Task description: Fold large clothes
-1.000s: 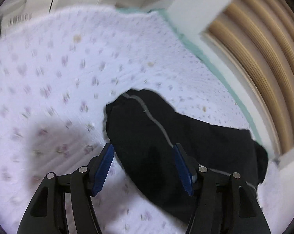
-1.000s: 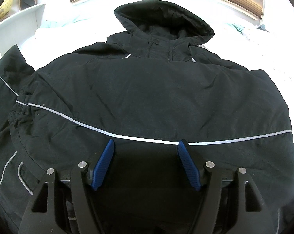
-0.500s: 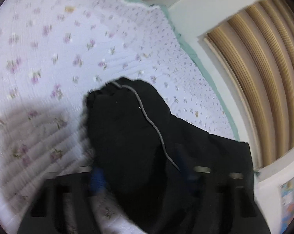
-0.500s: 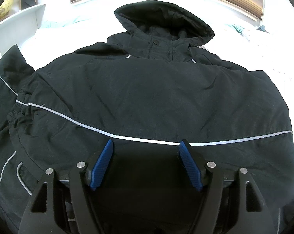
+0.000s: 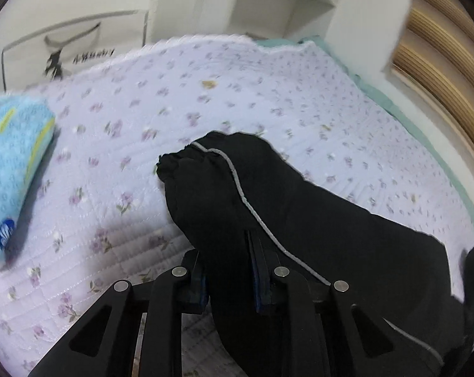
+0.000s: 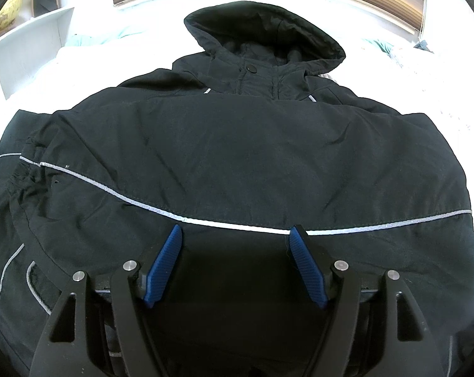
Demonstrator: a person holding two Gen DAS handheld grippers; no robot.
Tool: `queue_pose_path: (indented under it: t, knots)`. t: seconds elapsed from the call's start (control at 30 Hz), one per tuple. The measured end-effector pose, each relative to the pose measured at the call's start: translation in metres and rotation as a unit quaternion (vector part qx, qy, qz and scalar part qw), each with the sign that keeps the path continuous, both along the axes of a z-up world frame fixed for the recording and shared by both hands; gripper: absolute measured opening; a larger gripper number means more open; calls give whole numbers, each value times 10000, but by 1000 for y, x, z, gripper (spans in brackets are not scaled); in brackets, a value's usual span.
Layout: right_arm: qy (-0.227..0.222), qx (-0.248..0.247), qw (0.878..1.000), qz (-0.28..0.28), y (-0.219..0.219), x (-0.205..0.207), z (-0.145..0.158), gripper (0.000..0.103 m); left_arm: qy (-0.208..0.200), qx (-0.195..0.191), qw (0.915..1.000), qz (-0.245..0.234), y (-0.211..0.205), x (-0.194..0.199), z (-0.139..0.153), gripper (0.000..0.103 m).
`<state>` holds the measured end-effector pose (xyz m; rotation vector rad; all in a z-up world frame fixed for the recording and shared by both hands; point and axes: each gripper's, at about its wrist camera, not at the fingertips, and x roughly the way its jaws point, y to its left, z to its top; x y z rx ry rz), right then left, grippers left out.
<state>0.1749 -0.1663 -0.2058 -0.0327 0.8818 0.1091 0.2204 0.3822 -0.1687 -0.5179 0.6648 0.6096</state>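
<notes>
Sleeve pinched: we are starting the second fold.

Left wrist view: our left gripper (image 5: 229, 278), spread wide a second ago, is now clamping the jacket's sleeve (image 5: 211, 194) behind its cuff, above the floral quilt (image 5: 117, 132). Right wrist view: our right gripper (image 6: 235, 265) is staying spread, holding nothing, over the jacket (image 6: 237, 144), below its hood (image 6: 262, 34).

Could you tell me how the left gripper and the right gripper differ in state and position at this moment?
The left gripper is shut on the jacket sleeve; the right gripper stands open, holding nothing. The left one works over the floral quilt at the garment's edge; the right one hovers over the jacket body, just below its reflective stripe. Both have blue pads on black frames.
</notes>
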Motion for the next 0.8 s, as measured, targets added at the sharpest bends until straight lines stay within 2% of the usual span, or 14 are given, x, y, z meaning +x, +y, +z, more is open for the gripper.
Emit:
queue_pose_path:
  t: [0.17, 0.27, 0.37, 0.53, 0.67, 0.8]
  knots:
    - [-9, 13, 10000, -7, 0, 0, 0, 75, -775, 274, 9933, -808, -28, -16, 42, 17]
    - [-19, 16, 10000, -11, 1, 0, 0, 75, -1268, 379, 9808, -1435, -57, -28, 74, 15]
    - [-22, 25, 10000, -24, 1, 0, 0, 75, -1647, 360, 9632, -2094, -89, -37, 99, 14]
    - [-28, 47, 10000, -27, 2, 1, 0, 76, -1981, 269, 9324, -3011, -146, -45, 124, 14]
    - [-38, 87, 9999, -33, 3, 2, 0, 77, -1990, 236, 9079, -3682, -199, -42, 131, 14]
    - [-47, 125, 9999, -33, 2, 2, 0, 78, -1809, 299, 8835, -4310, -251, -36, 127, 14]
